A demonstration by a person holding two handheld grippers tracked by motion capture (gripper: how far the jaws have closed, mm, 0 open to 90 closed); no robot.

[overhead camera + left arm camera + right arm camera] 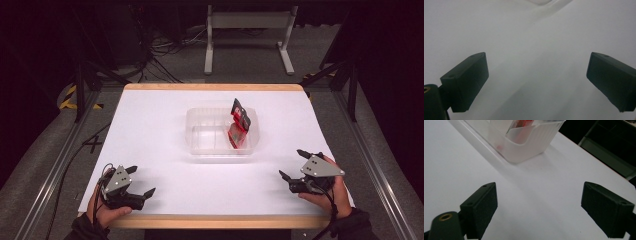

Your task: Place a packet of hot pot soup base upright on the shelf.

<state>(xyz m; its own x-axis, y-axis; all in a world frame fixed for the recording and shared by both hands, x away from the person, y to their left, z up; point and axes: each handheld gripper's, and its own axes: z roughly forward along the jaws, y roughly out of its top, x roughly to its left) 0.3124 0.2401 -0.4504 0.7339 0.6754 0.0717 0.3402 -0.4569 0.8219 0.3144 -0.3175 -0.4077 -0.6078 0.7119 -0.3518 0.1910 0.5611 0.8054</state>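
Black foam-faced jaws stand wide apart on both tools, with nothing between them: the left gripper (135, 188) rests low at the near left corner of the bench (160, 145), and the right gripper (295, 166) at the near right, each held in a hand and well apart from the work. In the left gripper view the jaws of that gripper (536, 82) frame bare white surface; in the right gripper view the right gripper (539, 210) looks toward the near corner of the tub (534, 143). The tub (200, 150) stands at mid-bench, a shallow clear plastic box with a ribbed wall and an inner divider. In its right compartment stand the packets (239, 127), a few small red-and-black sachets leaning upright against the right wall, the top one rising above the rim. Judged from their look, the packets are light, thin and pliable, with glossy film that may slip under a shallow pinch; a hold across the flat faces near the upper edge, where they clear the rim, seems best. The tub appears light and fairly stiff, liable to slide on the smooth bench if pushed; its rim offers the natural hold. Print on the packets is too small to read.
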